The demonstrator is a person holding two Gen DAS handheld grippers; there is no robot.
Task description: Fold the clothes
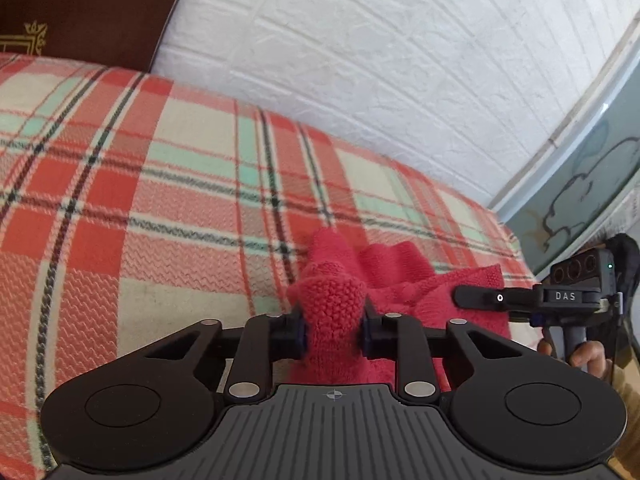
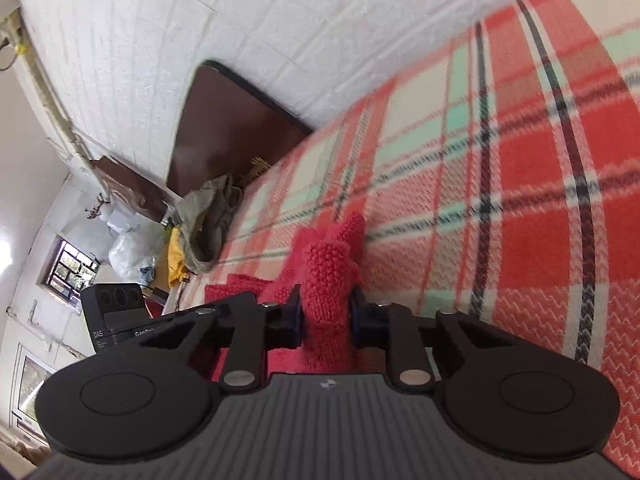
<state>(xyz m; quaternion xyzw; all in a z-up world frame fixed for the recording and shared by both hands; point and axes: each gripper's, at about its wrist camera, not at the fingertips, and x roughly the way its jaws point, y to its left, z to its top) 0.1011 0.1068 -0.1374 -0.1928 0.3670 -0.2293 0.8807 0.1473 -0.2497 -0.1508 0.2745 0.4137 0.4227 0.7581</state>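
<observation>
Your left gripper (image 1: 334,330) and right gripper (image 2: 326,320) each have jaws clamped on a thick bunch of the red knit garment (image 1: 400,276) over the plaid-blanketed bed (image 1: 160,200), so an uneven lift could likely stretch the knit or tug it free.

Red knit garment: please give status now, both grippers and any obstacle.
Left gripper shut on red knit garment. Right gripper shut on it too. Garment bunched on plaid blanket. Nothing in the way.

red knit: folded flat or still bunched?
Bunched. The red knit garment lies in rumpled folds on the plaid blanket, pinched up by the left gripper and right gripper.
</observation>
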